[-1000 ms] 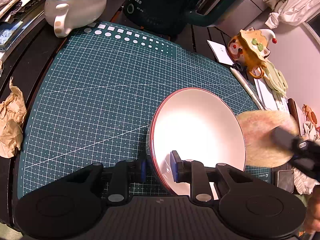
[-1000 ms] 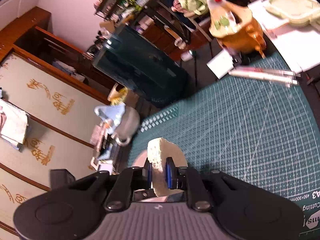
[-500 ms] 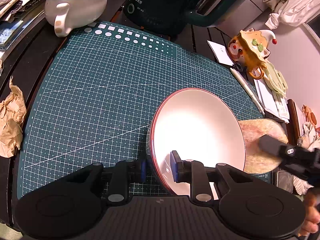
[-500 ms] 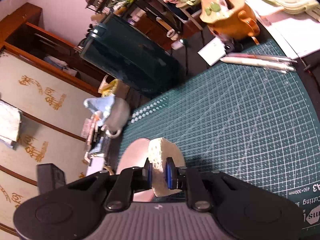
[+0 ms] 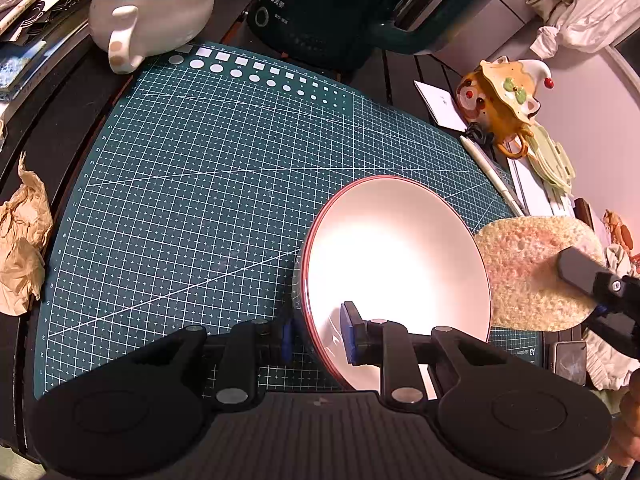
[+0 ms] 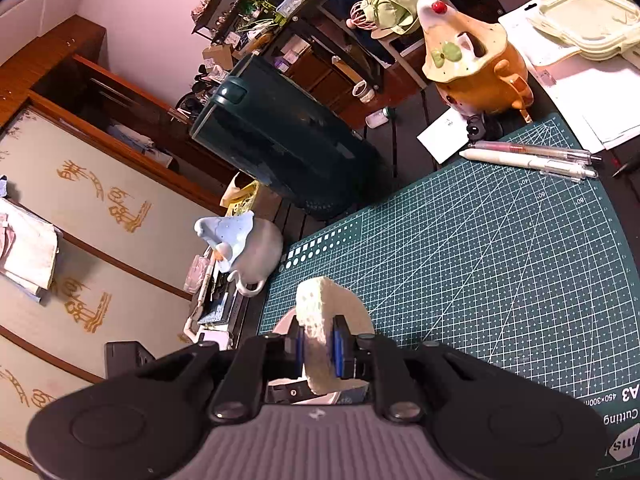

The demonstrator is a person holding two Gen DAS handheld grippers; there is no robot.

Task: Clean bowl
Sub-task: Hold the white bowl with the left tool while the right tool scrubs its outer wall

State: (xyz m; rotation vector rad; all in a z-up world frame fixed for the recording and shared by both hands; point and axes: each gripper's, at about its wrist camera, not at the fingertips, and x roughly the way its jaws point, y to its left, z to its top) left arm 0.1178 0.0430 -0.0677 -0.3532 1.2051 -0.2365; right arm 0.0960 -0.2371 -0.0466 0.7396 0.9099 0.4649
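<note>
We see one bowl [image 5: 396, 268], tilted, mouth upward; left tongs [image 5: 316, 338] clamp its rim, right tongs [image 6: 318, 346] pinch one sponge [image 6: 324, 320].

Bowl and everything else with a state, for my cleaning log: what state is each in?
bowl: tilted, rim gripped, inside looks clean.
left gripper: shut on bowl rim.
sponge: clamped, outside the bowl.
right gripper: shut on sponge.
brown paper: crumpled.
</note>
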